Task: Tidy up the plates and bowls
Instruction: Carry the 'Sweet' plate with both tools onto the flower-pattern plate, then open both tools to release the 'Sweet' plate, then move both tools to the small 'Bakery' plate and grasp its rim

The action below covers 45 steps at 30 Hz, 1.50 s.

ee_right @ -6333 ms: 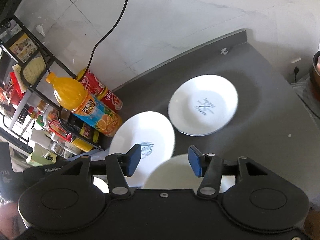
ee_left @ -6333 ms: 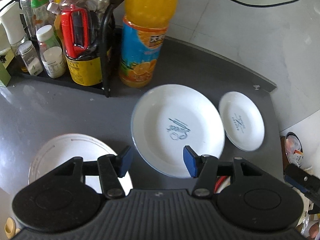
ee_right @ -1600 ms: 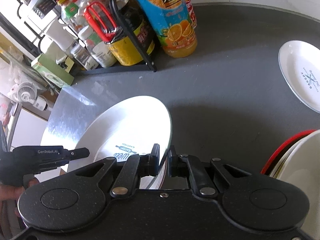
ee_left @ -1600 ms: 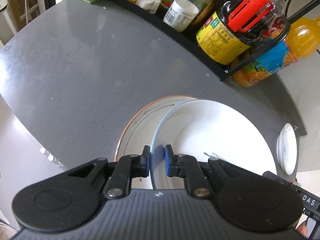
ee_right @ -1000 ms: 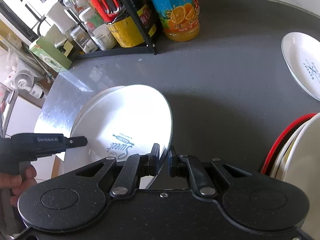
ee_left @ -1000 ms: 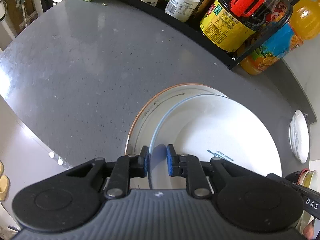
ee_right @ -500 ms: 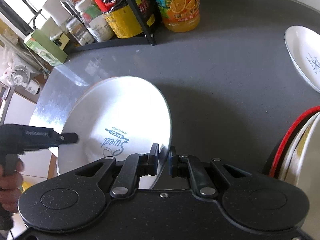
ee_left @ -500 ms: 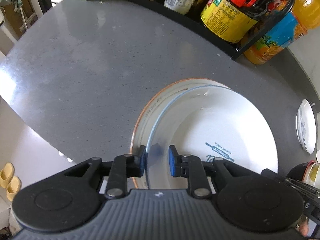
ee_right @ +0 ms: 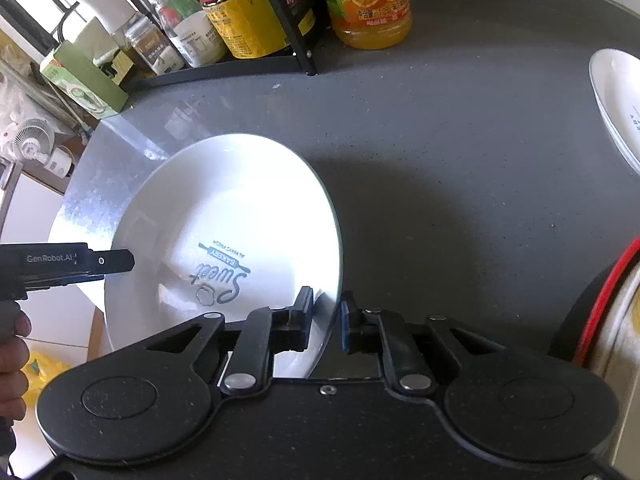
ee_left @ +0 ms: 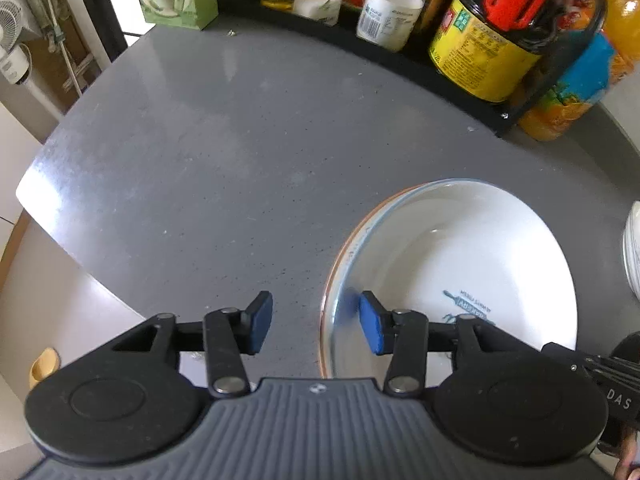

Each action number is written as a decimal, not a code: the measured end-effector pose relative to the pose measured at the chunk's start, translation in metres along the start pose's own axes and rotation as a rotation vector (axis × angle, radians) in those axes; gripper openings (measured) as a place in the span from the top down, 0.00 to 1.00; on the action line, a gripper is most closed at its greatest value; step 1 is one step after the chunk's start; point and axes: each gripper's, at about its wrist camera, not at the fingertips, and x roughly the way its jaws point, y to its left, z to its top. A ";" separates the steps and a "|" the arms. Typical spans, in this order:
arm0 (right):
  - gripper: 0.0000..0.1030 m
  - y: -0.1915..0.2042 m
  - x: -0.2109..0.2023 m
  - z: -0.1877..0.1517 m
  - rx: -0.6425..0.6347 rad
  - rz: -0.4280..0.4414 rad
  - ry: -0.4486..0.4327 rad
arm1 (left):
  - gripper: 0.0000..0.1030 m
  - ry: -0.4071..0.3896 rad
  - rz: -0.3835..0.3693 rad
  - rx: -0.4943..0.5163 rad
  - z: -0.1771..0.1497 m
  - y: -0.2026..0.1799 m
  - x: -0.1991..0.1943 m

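- Grey speckled countertop (ee_left: 208, 168), matte stone look, rounded front edge with a bright glare patch at its left corner.
- Black wire rack (ee_right: 296, 44) along the back holds bottles: a dark jar with a yellow label and red cap (ee_left: 492, 36), and small clear spice jars. An orange juice bottle (ee_right: 372, 4) stands on the counter just beside the rack.
- White glossy plate (ee_right: 224, 248), round and shallow, thin blue rim line, blue "Sweet Bakery" print at centre. It sits on a slightly wider plate with an orange rim (ee_left: 340, 248), only an edge crescent showing, near the counter's front edge.
- Left gripper (ee_left: 316, 322): blue pads spread wide apart, gripping nothing. The right pad hangs over the white plate's inner rim; the left pad is over bare counter.
- Right gripper (ee_right: 324, 320): black fingers closed in on the plate's near rim, one pad on each side; contact looks firm on the left, and a sliver of gap shows on the right.
- Another white plate (ee_right: 616, 104) lies well apart at the right.
- Stacked bowls, one red-rimmed (ee_right: 600, 300), at the right edge.
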 end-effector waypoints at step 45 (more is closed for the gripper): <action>0.12 -0.170 -0.183 -0.002 0.439 -0.039 -0.458 | 0.21 -0.143 -0.286 0.370 0.025 -0.253 -0.062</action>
